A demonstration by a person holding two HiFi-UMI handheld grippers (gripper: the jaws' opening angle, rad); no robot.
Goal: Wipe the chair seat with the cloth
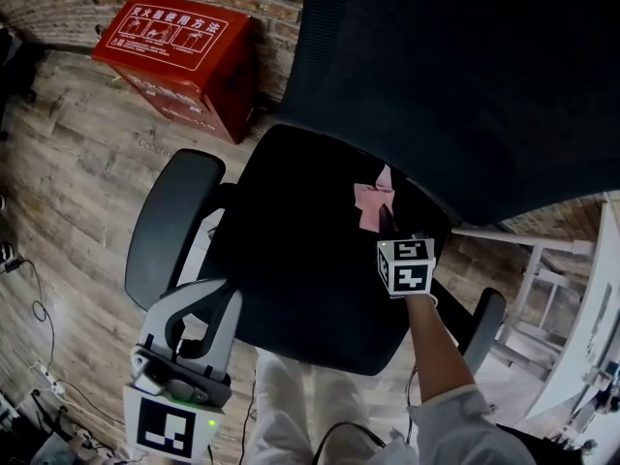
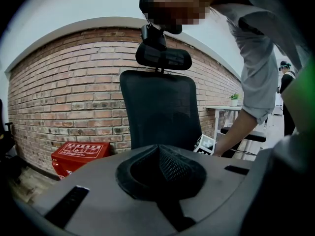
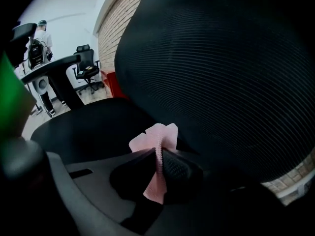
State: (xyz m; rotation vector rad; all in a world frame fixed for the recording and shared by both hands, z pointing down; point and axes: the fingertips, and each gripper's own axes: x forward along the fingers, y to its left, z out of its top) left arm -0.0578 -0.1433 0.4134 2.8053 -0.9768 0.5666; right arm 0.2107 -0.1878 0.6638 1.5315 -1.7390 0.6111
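Observation:
A black office chair fills the head view; its seat (image 1: 300,250) lies below the tall mesh backrest (image 1: 455,76). My right gripper (image 1: 385,213) is shut on a pink cloth (image 1: 371,201) and holds it against the rear of the seat, close to the backrest. In the right gripper view the pink cloth (image 3: 158,154) is pinched between the jaws, its upper end fanning out above the seat (image 3: 93,127). My left gripper (image 1: 208,294) hangs shut and empty at the seat's front left, below the armrest. In its own view the left gripper (image 2: 158,156) faces the backrest (image 2: 160,109).
A red box (image 1: 184,51) stands on the wooden floor against the brick wall, left of the chair. Grey armrests (image 1: 174,221) flank the seat. A white desk frame (image 1: 542,269) stands to the right. Cables (image 1: 39,308) lie on the floor at left. Another chair (image 3: 87,68) and a person (image 3: 38,43) are far off.

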